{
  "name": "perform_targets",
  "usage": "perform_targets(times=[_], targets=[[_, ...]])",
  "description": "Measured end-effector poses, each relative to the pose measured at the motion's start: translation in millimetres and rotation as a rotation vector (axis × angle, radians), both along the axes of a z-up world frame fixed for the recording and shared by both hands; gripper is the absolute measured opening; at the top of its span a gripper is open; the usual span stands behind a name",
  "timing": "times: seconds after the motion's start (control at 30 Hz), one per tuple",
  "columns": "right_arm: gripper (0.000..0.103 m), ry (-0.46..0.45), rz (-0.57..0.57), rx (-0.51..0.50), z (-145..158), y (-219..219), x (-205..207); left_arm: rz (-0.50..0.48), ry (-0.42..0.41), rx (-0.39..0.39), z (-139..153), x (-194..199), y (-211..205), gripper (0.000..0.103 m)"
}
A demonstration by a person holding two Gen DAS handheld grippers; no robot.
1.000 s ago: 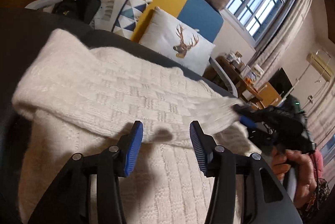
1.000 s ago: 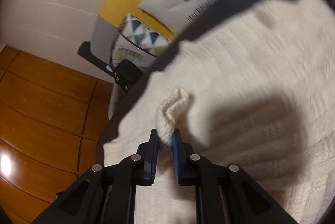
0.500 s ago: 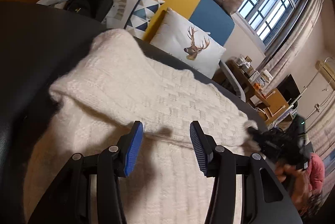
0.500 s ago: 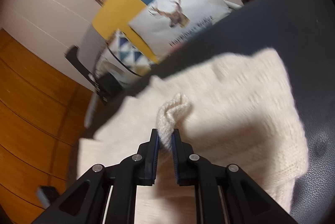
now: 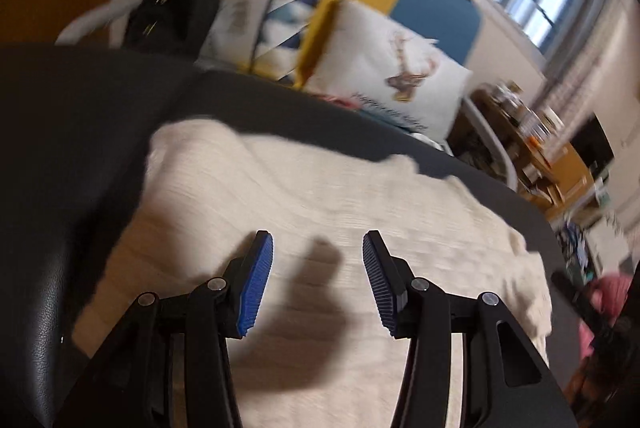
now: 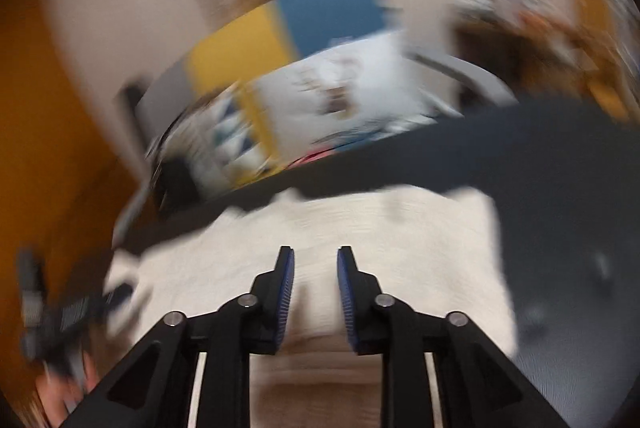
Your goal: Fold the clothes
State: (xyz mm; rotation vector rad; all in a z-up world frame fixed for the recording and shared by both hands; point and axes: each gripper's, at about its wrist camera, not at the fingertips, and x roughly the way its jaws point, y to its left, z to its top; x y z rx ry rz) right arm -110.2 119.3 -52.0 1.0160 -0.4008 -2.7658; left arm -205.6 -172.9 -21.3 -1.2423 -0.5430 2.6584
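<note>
A cream knitted sweater (image 5: 320, 203) lies spread flat on a dark leather surface (image 5: 60, 147). My left gripper (image 5: 318, 284) hovers over its near part, open, with nothing between its blue pads. In the right wrist view the same sweater (image 6: 400, 240) lies below my right gripper (image 6: 315, 294), whose fingers stand apart and hold nothing. This view is heavily blurred. The left gripper (image 6: 76, 308) shows as a dark smear at the lower left edge there.
Behind the dark surface stand a deer-print cushion (image 5: 392, 75), a triangle-pattern cushion (image 5: 280, 15) and a black bag (image 5: 168, 15) on a grey, yellow and blue sofa. A wooden desk with clutter (image 5: 552, 163) and a window are at the right.
My right gripper has let go of the sweater's cuff and opened. The folded sleeve now lies flat on the sweater. Both cameras have pulled back and tilted up.
</note>
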Motion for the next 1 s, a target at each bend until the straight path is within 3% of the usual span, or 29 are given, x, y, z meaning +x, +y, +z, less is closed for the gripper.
perform_targets(times=[0.07,0.17,0.33,0.4,0.5,0.57,0.63,0.73,0.77,0.9,1.0], targets=[[0.014,-0.052,0.025,0.056,-15,-10,-10,0.019,-0.005,0.019,-7,0,-15,0.05],[0.011,-0.131,0.062,0.14,-38,-24,-25,0.024,0.055,0.004,-10,16,-32,0.05],[0.011,-0.158,0.071,0.172,-49,-26,-30,0.116,0.095,0.181,-13,38,-74,0.05],[0.011,-0.155,0.07,0.17,-50,-27,-32,0.148,0.119,0.199,-10,50,-82,0.05],[0.011,-0.154,0.067,0.167,-50,-28,-35,0.213,0.14,0.135,-4,67,-86,0.05],[0.011,-0.152,0.029,0.217,-41,-32,-34,0.232,0.157,0.138,1,75,-87,0.05],[0.014,-0.12,-0.027,0.312,-29,-37,-27,0.218,0.197,0.116,11,78,-82,0.05],[0.017,-0.044,0.028,0.202,-15,-33,-20,0.12,0.25,0.061,27,65,-55,0.052],[0.017,-0.064,0.048,0.214,-18,-35,-23,0.077,0.257,0.043,30,56,-44,0.056],[0.012,-0.165,0.128,0.295,-37,-44,-37,0.008,0.156,-0.025,22,13,-18,0.058],[0.012,-0.163,0.061,0.293,-39,-28,-40,0.038,0.095,-0.006,1,-4,-25,0.058]])
